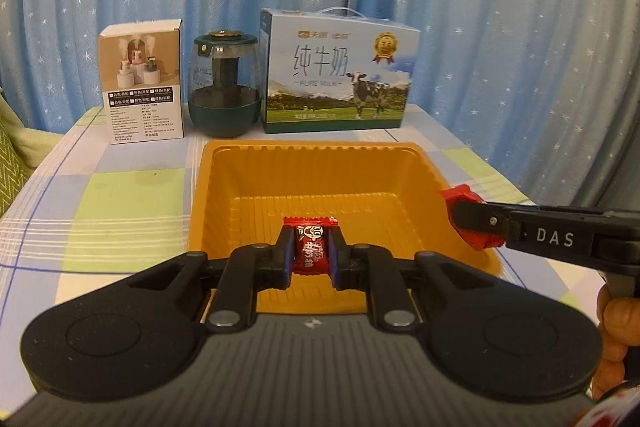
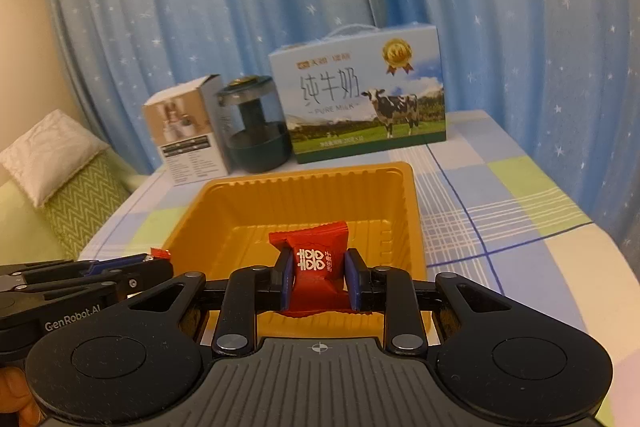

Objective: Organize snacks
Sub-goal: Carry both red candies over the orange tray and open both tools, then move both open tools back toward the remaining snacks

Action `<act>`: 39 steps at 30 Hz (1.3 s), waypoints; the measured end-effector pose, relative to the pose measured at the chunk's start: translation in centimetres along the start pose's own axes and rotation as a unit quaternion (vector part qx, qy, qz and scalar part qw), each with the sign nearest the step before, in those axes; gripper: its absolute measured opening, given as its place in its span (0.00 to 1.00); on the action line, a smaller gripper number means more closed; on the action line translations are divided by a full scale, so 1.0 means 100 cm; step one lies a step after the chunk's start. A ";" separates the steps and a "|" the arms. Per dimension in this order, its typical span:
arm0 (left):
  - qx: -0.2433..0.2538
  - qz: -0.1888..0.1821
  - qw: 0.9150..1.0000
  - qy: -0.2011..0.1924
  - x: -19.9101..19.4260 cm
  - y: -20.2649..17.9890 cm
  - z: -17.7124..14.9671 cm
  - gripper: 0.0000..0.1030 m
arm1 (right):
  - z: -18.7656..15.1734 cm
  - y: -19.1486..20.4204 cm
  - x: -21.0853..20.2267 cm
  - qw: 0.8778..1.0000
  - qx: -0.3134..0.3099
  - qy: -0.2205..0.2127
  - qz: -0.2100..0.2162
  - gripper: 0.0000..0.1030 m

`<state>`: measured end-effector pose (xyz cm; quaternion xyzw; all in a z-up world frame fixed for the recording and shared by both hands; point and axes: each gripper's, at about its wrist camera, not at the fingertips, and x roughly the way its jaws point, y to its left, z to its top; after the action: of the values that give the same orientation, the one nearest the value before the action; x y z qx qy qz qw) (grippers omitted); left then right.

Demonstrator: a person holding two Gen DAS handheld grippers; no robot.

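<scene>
Both hand-held grippers clamp red candies above the orange tray (image 1: pixel 224 195): left hand-held gripper (image 1: pixel 311 254) w/ narrow candy (image 1: pixel 309 247), right hand-held gripper (image 2: pixel 318 277) w/ wider candy (image 2: pixel 316 267). Risk: release near tray rim, candy bounces onto surface.

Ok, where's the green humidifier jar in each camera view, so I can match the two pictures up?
Left wrist: the humidifier jar stands left of centre at the table's back, between the white carton and the milk box.
Right wrist: the jar sits just left of centre, between the same two boxes.
Shared landmark: the yellow tray directly in front of it.
</scene>
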<state>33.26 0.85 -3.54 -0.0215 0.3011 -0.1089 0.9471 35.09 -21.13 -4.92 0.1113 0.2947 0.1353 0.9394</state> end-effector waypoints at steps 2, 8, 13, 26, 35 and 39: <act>-0.005 0.001 1.000 0.005 0.012 0.005 0.001 0.15 | 0.004 -0.004 0.012 1.000 0.010 0.006 0.002 0.26; -0.022 -0.002 1.000 0.015 0.036 0.014 0.002 0.15 | 0.004 -0.010 0.043 1.000 0.013 0.028 0.006 0.26; -0.029 -0.003 0.999 0.020 0.047 0.016 0.001 0.31 | -0.001 -0.012 0.054 0.999 0.015 0.040 0.010 0.26; -0.048 0.006 0.999 0.020 0.041 0.026 0.000 0.34 | -0.004 -0.014 0.054 0.999 0.033 0.035 0.024 0.27; -0.042 0.004 0.999 0.023 0.040 0.023 -0.002 0.41 | 0.001 -0.021 0.045 0.998 0.051 0.010 0.020 0.63; -0.041 0.004 0.999 0.022 0.038 0.023 -0.002 0.41 | 0.002 -0.021 0.043 0.999 0.047 0.005 0.015 0.63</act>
<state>36.65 2.23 -6.10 -0.0572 0.3259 -0.0931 0.9391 38.98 -21.70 -7.65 0.1589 0.3040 0.1362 0.9294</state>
